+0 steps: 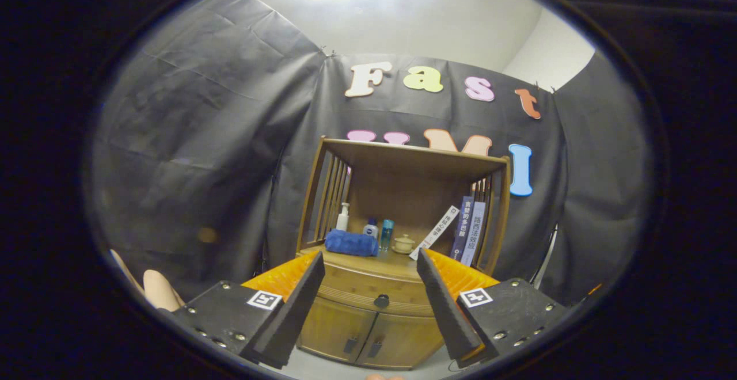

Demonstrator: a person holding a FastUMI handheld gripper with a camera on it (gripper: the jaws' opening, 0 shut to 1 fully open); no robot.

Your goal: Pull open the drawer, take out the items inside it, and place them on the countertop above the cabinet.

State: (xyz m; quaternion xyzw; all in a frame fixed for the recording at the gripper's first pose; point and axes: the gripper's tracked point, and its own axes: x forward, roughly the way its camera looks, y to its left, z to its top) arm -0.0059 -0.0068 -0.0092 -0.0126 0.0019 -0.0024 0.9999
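We held the gripper with its jaws spread wide and gripping nothing, aimed at the cabinet. Beyond the left finger sat a blue cloth and some bottles on the countertop. Straight ahead between the jaws lay the drawer, shut, its long axis crosswise, its dark knob just right of centre. Beyond the right finger leaned books. We judged a forward reach onto the knob came first.
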